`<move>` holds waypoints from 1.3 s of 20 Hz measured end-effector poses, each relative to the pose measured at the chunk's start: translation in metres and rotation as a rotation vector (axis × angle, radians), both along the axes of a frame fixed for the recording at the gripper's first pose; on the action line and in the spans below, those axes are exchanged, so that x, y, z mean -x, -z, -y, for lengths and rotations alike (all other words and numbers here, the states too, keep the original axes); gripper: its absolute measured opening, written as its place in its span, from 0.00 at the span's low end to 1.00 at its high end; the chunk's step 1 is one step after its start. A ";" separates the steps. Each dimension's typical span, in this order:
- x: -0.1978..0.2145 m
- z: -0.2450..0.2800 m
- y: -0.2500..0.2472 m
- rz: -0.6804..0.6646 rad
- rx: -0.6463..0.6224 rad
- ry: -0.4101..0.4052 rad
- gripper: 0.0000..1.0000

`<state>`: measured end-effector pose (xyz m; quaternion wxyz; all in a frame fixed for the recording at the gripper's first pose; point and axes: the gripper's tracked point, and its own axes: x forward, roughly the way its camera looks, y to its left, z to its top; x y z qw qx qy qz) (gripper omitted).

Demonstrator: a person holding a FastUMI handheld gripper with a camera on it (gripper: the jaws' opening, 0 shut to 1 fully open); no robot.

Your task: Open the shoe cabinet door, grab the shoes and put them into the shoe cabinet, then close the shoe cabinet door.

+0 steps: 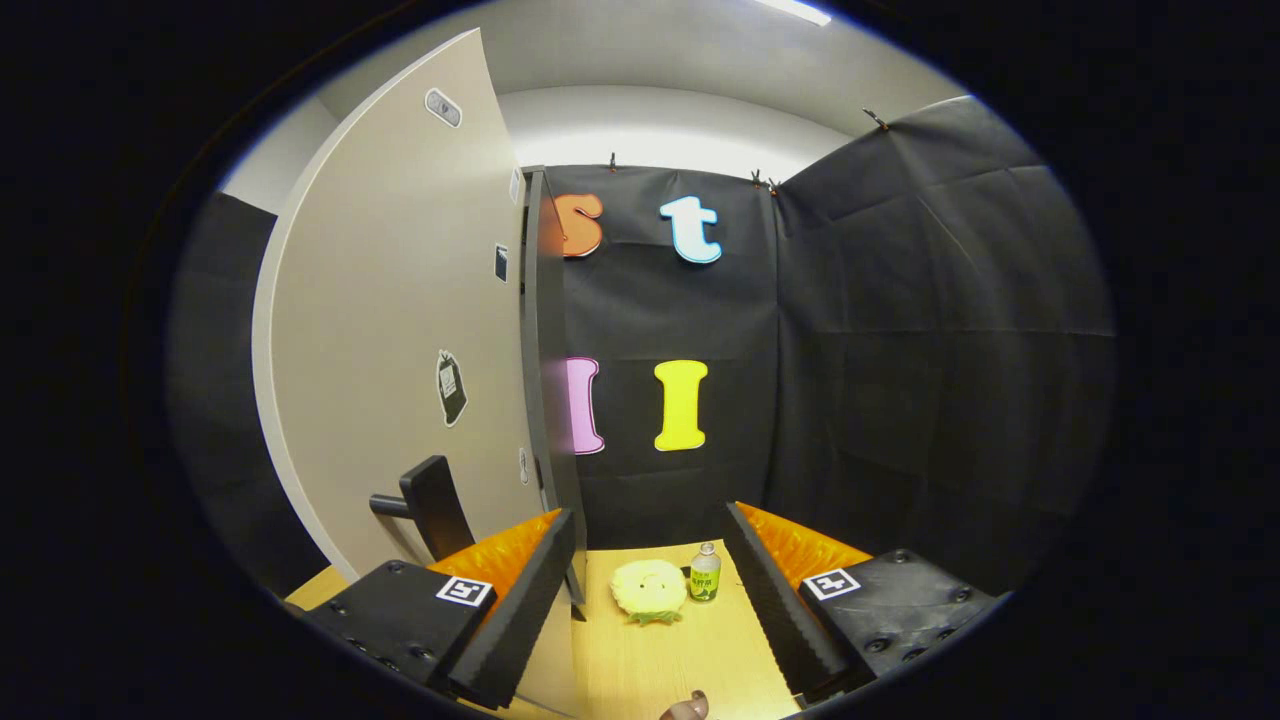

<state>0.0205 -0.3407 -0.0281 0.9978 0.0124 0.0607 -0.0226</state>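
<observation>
Judging by how things lie, the door step is the one in hand: the shoe cabinet door [400, 330] is seen swung out, its beige face turned toward the camera and its dark free edge standing just ahead of the left finger. A black handle [428, 508] juts from the door's lower part, just beside the left finger on its outer side. The gripper [650, 590] is held wide apart, nothing gripped between its fingers; the left finger [520, 600] lies close against the door's edge, though contact cannot be confirmed.

Past the door's edge, between the fingers and a little beyond them, a yellow plush slipper [648, 590] is seen lying on the wooden table [700, 660], with a small green bottle [705, 573] standing just beside it on the side away from the door. Whether a second shoe is present cannot be told, and the cabinet's inside is hidden behind the door.

Whether the door is fully open cannot be judged. If it is, the next move calls for the open fingers to be carried off the door's edge, brought down over the slipper without the bottle being knocked, and closed on its soft body.
</observation>
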 end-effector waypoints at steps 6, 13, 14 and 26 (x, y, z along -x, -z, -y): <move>0.012 -0.029 -0.001 0.002 0.018 0.044 0.97; 0.023 -0.094 -0.001 0.003 0.065 0.081 0.97; 0.024 -0.108 -0.001 0.004 0.074 0.083 0.97; -0.002 -0.268 0.015 0.018 0.170 -0.036 0.97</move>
